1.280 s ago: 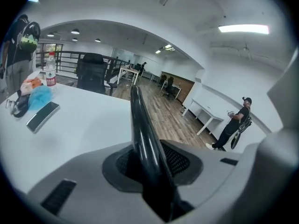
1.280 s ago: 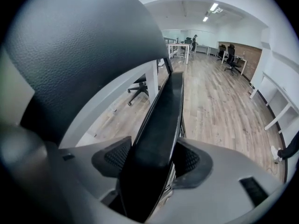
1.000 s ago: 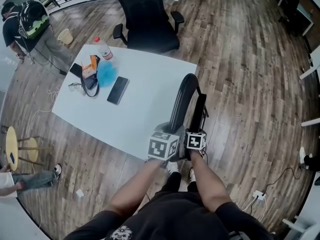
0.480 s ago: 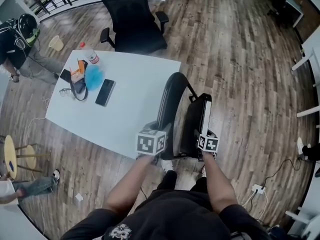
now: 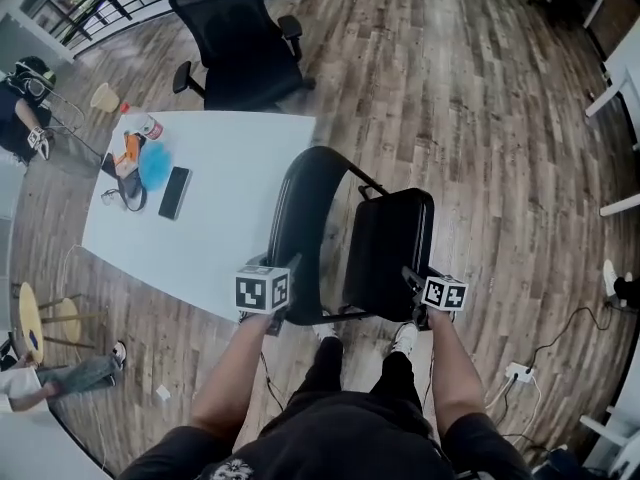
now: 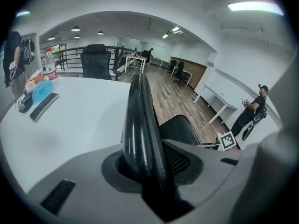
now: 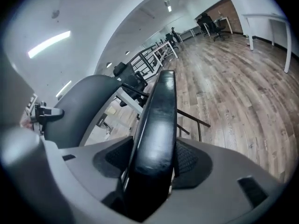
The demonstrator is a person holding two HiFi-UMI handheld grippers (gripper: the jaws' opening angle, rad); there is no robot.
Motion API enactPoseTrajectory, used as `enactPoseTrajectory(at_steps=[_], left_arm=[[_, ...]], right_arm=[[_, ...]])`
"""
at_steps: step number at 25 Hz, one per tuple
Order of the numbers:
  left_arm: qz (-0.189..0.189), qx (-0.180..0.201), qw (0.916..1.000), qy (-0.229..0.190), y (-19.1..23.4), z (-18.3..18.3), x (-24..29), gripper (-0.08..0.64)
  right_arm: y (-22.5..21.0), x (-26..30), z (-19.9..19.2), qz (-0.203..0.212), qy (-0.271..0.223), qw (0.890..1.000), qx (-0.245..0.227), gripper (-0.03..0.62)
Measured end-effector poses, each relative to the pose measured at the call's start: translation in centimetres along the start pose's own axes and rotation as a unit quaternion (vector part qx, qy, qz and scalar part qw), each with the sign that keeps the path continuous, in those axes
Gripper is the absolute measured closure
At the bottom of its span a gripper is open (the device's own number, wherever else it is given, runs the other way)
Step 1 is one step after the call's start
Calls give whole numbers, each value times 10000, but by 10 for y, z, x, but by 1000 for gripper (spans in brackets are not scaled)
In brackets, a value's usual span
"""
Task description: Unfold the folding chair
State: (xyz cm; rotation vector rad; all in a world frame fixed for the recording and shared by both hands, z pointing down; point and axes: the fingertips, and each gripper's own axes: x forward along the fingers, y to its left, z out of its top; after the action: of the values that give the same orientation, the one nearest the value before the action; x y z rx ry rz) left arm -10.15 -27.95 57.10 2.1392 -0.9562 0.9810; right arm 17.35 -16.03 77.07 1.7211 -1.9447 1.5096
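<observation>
The black folding chair stands between me and the white table, partly opened. Its curved backrest point(image 5: 300, 203) rises at the left and its seat point(image 5: 390, 243) is swung out to the right. My left gripper point(image 5: 277, 311) is shut on the backrest's lower edge; in the left gripper view the backrest point(image 6: 139, 115) runs straight up out of the left gripper point(image 6: 150, 168). My right gripper point(image 5: 414, 298) is shut on the near edge of the seat. In the right gripper view the seat's edge point(image 7: 158, 120) fills the right gripper point(image 7: 148, 169), with the backrest point(image 7: 79, 106) at the left.
A white table point(image 5: 235, 238) stands left of the chair, bearing a phone point(image 5: 173, 192), a blue thing point(image 5: 155, 165) and a bottle point(image 5: 146, 125). A black office chair point(image 5: 235, 53) is behind it. A person point(image 5: 22, 118) stands far left; a cable and socket point(image 5: 515, 373) lie at right.
The seat has swung away from the backrest to the right, with my right gripper carrying it. My left gripper and the backrest have shifted left and slightly down.
</observation>
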Motion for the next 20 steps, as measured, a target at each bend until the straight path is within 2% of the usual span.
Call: enactPoseTrajectory(at_steps=[7, 14, 20], left_arm=[[-212, -111, 9997, 71, -35, -20, 45, 442], [-333, -180, 9993, 13, -57, -31, 79, 442], [-606, -359, 9975, -86, -67, -51, 114, 443]], right_arm=[[-110, -22, -15, 350, 319, 9981, 402, 336], [-192, -29, -35, 740, 301, 9934, 823, 333], [-261, -25, -53, 1499, 199, 9819, 1143, 330]])
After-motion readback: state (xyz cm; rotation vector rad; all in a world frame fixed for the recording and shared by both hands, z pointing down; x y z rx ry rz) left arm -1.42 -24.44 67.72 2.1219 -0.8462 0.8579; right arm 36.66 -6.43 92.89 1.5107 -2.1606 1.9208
